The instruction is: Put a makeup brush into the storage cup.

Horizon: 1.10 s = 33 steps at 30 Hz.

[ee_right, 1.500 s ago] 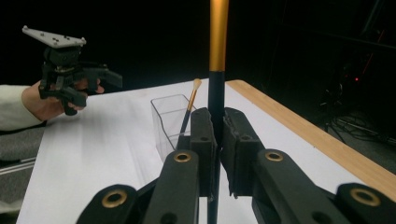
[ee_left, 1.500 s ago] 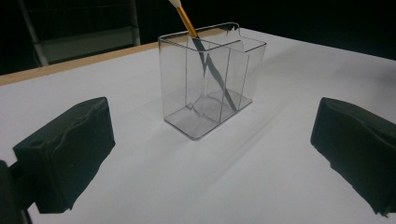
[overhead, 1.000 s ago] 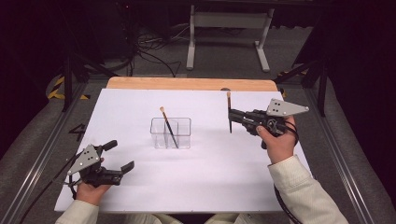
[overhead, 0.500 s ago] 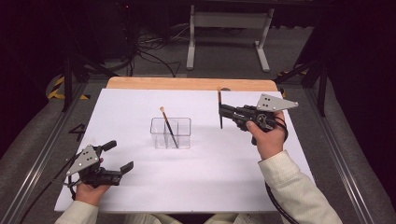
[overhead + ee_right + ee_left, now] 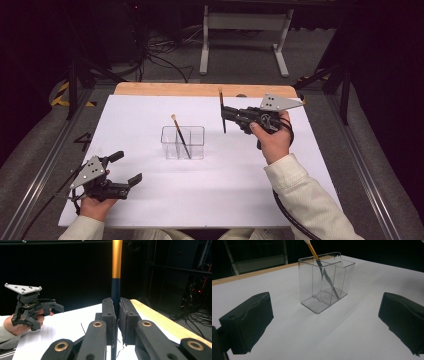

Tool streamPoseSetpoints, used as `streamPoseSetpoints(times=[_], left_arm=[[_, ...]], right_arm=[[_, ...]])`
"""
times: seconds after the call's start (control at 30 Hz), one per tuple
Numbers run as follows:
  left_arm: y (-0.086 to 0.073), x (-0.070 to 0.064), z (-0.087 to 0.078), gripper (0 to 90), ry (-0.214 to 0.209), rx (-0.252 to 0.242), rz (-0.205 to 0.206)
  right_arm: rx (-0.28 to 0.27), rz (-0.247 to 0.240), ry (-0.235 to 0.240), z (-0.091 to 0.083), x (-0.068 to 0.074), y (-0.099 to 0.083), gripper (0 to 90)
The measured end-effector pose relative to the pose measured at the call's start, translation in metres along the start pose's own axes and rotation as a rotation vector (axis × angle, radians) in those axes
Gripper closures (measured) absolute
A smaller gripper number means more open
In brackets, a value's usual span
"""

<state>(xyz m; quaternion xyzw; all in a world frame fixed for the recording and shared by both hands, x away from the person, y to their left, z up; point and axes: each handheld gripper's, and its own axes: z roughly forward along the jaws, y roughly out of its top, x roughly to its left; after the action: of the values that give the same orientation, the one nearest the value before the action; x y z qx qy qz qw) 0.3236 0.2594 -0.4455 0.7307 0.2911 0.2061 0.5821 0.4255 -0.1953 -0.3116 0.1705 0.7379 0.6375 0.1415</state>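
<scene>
Landmark is the clear holder (image 5: 183, 142), mid-sheet on the white table cover (image 5: 200, 200).

Left gripper (image 5: 125, 167) sits nearer the person than the holder, off to its left, low over the cover. Jaws spread wide, nothing between them, aimed at the holder.

Holder has two compartments. One paintbrush (image 5: 179, 135) leans inside, tip end up; from the left gripper view it stands by the middle divider.

Right gripper (image 5: 223, 114) is right of the holder and slightly beyond it, raised. Jaws clamped on a second brush (image 5: 116, 272), held upright, dark handle, gold ferrule above the jaws.
</scene>
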Motion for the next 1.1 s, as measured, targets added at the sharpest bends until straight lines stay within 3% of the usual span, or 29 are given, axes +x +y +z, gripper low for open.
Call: streamPoseSetpoints(times=[1.1], left_arm=[[0.000,0.001,0.002,0.2,-0.016,-0.005,-0.010]], right_arm=[[-0.015,0.015,0.064,0.053,0.006,0.016,83.6]])
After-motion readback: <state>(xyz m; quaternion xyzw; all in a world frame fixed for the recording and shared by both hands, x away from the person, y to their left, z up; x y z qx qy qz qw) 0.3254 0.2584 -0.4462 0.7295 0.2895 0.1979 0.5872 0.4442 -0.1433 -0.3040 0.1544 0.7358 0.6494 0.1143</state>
